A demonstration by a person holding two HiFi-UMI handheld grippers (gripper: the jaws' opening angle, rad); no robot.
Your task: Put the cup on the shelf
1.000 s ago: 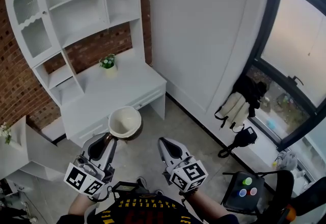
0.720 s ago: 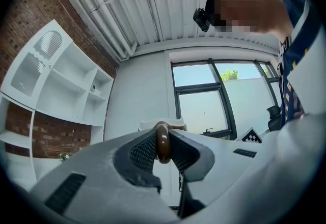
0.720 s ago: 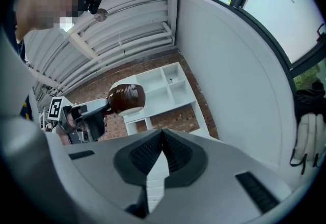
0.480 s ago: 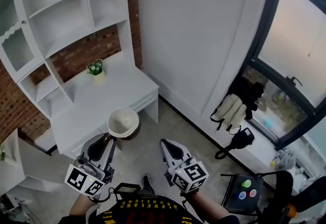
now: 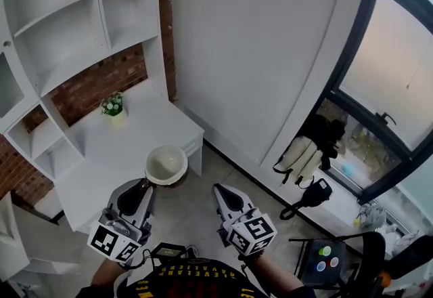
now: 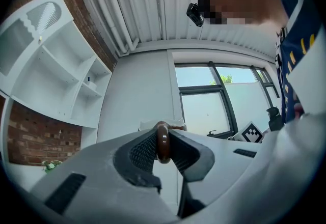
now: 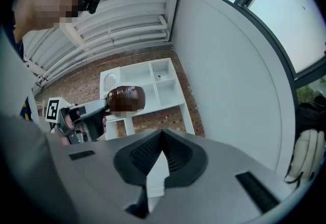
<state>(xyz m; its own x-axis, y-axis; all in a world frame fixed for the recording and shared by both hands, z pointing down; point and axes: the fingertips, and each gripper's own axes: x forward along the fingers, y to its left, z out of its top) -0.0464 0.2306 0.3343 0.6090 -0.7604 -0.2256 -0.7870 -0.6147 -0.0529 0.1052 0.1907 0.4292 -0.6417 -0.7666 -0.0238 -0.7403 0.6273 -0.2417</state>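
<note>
The head view looks steeply down from high in front of the shelf [image 5: 64, 26]. Both gripper views (close behind their jaws) tilt upward from below the shelf; all three share it.

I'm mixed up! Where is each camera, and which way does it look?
Head view: on the head, looking steeply down at desk, left gripper, right gripper, shirt.
Left gripper view: on that gripper, looking up; jaws shut on the cup; torso right.
Right gripper view: on that gripper, facing the shelf; jaws shut; head upper left.
Head view and right gripper view share the cup.
</note>
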